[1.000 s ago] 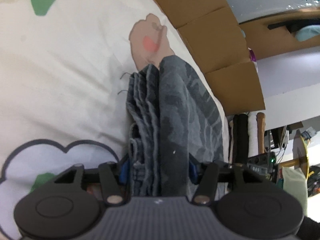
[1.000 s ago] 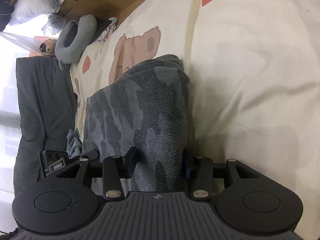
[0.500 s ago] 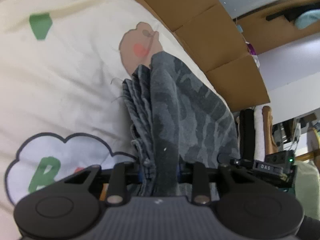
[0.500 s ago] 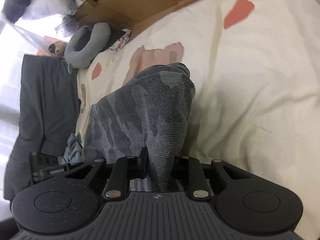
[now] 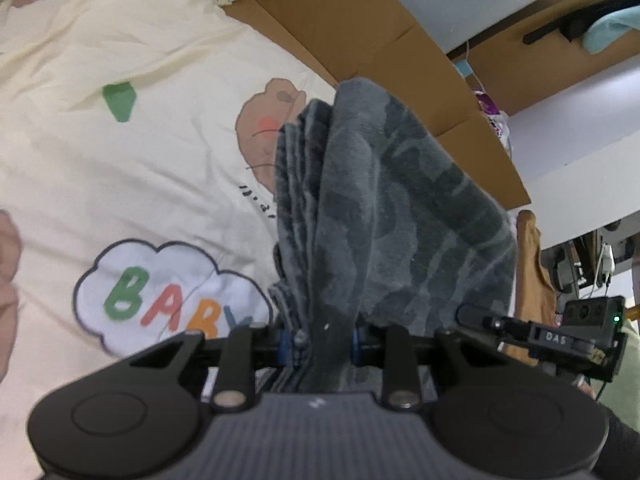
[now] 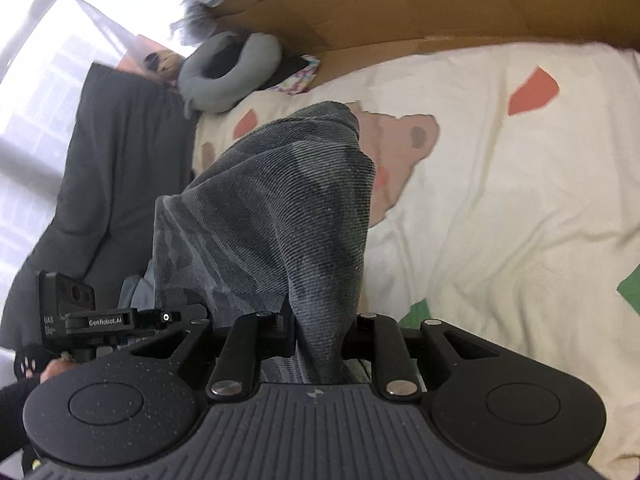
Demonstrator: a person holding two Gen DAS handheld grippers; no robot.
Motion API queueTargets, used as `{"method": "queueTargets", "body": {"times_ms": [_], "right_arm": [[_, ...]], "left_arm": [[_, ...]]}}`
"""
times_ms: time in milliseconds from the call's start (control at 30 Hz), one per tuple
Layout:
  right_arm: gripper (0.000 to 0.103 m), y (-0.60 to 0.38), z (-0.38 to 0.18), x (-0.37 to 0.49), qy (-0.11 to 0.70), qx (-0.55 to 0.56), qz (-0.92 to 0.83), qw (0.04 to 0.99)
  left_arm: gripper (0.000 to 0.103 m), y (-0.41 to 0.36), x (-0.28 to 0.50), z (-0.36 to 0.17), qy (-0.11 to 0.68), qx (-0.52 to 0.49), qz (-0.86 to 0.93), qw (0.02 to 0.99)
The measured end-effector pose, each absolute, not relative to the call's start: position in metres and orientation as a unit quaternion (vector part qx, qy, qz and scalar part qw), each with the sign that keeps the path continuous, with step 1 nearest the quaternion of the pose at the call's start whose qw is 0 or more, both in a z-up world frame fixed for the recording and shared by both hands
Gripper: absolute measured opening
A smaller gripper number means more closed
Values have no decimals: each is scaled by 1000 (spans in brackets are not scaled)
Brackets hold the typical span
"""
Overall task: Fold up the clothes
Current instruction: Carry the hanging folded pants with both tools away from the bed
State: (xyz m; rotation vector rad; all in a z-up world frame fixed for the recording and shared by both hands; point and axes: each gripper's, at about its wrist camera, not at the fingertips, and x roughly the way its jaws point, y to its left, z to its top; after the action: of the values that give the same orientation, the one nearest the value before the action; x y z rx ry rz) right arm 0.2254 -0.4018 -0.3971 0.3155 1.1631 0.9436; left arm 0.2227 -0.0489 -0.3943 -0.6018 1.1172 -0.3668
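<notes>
Both claws [image 5: 320,344] [image 6: 320,332] higher now, camouflage garment [image 5: 392,208] lifted.

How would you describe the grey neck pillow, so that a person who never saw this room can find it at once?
Start from the cream bedspread with its cartoon prints and follow it to its far edge, where brown cardboard stands. At that edge, beside the dark cushion, lies the neck pillow. It is the only plain grey, curved, U-shaped thing there; the grey garment nearer the camera is camouflage-patterned.

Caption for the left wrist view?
Left tongs pinch a folded grey camouflage garment above a cartoon-print bedsheet.
</notes>
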Motion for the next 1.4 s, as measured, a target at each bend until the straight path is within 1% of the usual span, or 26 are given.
{"method": "queueTargets", "body": {"times_ms": [133, 333, 633, 967, 1400], "right_arm": [[17, -404, -369, 213, 516, 132, 439, 724], [16, -412, -316, 201, 487, 134, 450, 736], [16, -431, -220, 189, 419, 157, 447, 774], [16, -467, -112, 175, 351, 157, 444, 809], [16, -513, 13, 159, 288, 144, 426, 846]], "left_arm": [[28, -48, 209, -369, 507, -279, -162, 799], [27, -50, 205, -317, 483, -265, -169, 817], [27, -65, 208, -218, 427, -240, -187, 852], [27, -98, 199, -115, 378, -221, -202, 876], [27, -140, 182, -16, 323, -211, -231, 893]]}}
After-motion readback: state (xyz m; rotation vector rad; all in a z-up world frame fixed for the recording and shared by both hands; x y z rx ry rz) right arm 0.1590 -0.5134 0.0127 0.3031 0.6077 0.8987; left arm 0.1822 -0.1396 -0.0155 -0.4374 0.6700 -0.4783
